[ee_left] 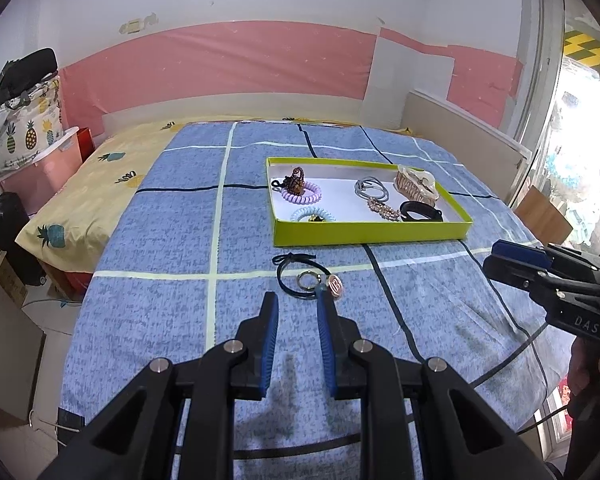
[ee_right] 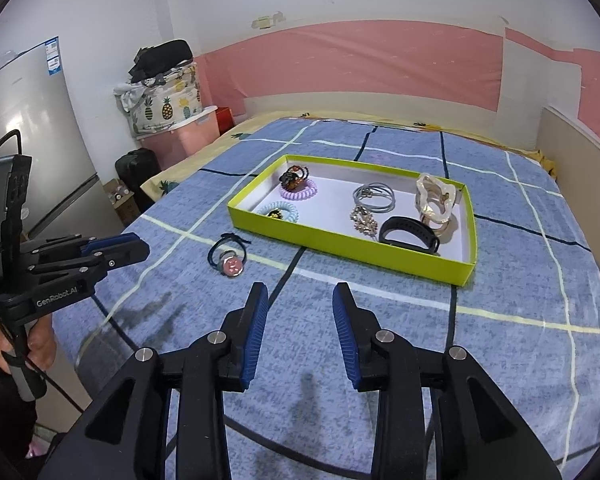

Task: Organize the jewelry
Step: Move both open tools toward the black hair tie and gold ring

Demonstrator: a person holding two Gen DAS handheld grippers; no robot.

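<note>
Black elastic hair tie (ee_left: 296, 276) with a ring and pink round charm (ee_left: 334, 285) lies on the bed's blue checked sheet (ee_left: 160, 280), just short of the lime-green tray (ee_left: 370, 233). It looks light and floppy; pinching the cord should hold best. Left gripper (ee_left: 298, 300) and right gripper (ee_right: 300, 294) both stand open, empty.

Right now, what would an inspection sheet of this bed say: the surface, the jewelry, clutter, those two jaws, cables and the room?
Surface: blue checked bedspread.
Job's things: green tray holding purple coil tie, blue coil tie, grey ties, black band and claw clip; black hair tie with pink charm outside it.
Clutter: nothing seen.
Grippers: left gripper and right gripper, jaws open, empty.
Cables: black cable across the bedspread.
Surroundings: fridge, pineapple bag.
</note>
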